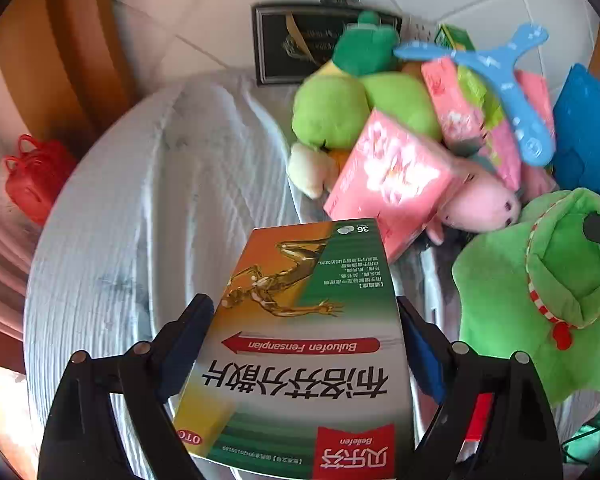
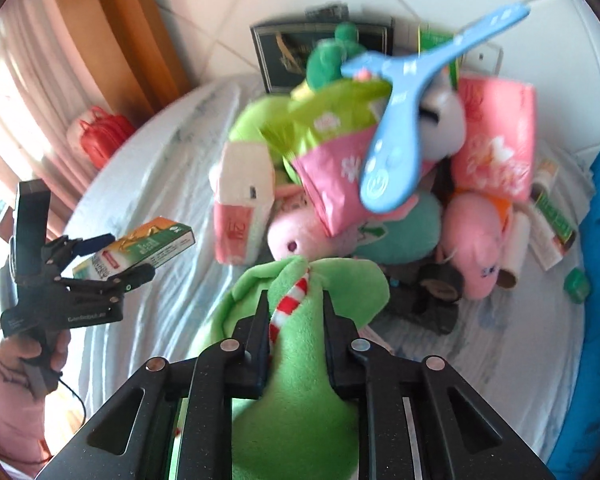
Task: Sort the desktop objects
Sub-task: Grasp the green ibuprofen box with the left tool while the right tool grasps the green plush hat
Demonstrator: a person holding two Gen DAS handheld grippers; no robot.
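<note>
My left gripper point(image 1: 306, 312) is shut on a green and orange medicine box point(image 1: 300, 344) and holds it above the round table's pale cloth point(image 1: 140, 200). It also shows in the right wrist view point(image 2: 112, 254) at the left, with the box point(image 2: 140, 248) in it. My right gripper point(image 2: 294, 300) is shut on a green plush toy point(image 2: 300, 360) with a red and white striped trim; the same plush shows in the left wrist view point(image 1: 540, 288). A heap of pink tissue packs point(image 1: 392, 176), plush toys point(image 2: 300, 236) and a blue boomerang point(image 2: 400, 136) lies beyond.
A dark framed plaque point(image 1: 300, 44) leans on the tiled wall. A blue bin point(image 2: 596, 280) stands at the right. A red bag point(image 1: 36, 176) sits left beyond the table edge. A black tape roll point(image 2: 440, 284), cardboard tube point(image 2: 514, 248) and small boxes point(image 2: 552, 220) lie right.
</note>
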